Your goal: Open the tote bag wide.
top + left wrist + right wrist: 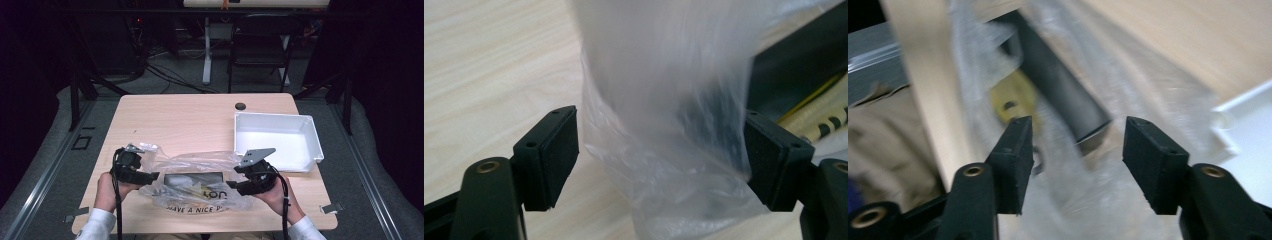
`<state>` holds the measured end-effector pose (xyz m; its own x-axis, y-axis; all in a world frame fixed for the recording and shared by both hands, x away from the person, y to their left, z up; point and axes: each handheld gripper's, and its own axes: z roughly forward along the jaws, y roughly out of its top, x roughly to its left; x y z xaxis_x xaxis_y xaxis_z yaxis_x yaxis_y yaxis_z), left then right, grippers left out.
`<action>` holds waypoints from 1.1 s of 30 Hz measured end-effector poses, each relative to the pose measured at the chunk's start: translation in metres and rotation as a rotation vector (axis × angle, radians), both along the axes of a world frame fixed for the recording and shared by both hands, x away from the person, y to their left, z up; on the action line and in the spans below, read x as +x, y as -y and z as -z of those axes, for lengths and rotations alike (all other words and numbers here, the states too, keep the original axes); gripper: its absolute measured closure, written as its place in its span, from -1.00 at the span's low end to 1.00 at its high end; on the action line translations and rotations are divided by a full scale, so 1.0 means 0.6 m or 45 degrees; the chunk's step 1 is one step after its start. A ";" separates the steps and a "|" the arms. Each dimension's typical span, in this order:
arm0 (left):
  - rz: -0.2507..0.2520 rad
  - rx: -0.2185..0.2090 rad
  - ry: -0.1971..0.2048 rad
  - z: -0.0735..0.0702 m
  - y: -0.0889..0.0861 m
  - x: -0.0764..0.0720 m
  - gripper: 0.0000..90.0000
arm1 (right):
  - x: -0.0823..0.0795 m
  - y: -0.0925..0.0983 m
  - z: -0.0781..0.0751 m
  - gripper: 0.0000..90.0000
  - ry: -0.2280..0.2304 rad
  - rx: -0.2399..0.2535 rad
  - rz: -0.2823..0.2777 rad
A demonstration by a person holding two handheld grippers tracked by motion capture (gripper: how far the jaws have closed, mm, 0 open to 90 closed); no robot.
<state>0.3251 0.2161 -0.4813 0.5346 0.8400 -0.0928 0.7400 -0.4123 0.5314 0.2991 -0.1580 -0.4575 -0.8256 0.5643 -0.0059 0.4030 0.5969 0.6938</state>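
Both grippers, left [150, 176] and right [232, 184], jaws spread, flank plastic bag [197, 187]; nothing grasped. Likely step: opening bag. Next: pinch film.

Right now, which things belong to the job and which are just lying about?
In use, by the look of it: plastic bag; dark box inside it; left gripper; right gripper; perhaps the white bin.
Lying about: chair; floor cables.

The clear plastic bag [200, 187] lying at the near edge of the counter [190, 120] carries black print along its near side reading "HAVE A NICE", cut off after that. Larger dark letters above it cannot be read.
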 end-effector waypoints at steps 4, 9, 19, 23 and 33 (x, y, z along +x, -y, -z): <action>0.017 0.015 -0.072 0.027 -0.001 -0.002 -0.34 | 0.027 -0.006 0.028 0.20 -0.019 -0.105 0.130; 0.076 0.009 -0.194 0.063 0.005 0.001 0.08 | 0.064 -0.009 0.082 0.58 -0.170 -0.164 0.177; 0.185 0.176 -0.256 0.100 0.032 0.002 0.90 | 0.078 -0.012 0.115 1.00 -0.178 -0.219 0.258; 0.159 0.193 -0.254 0.101 0.021 0.006 0.94 | 0.082 -0.009 0.124 1.00 -0.155 -0.276 0.310; 0.052 0.251 -0.257 0.103 -0.021 0.020 0.95 | 0.081 -0.013 0.133 1.00 -0.126 -0.439 0.322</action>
<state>0.3370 0.2285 -0.5430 0.5556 0.8306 -0.0377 0.8035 -0.5247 0.2813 0.3476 -0.1499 -0.5372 -0.6680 0.7275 -0.1568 0.6207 0.6609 0.4219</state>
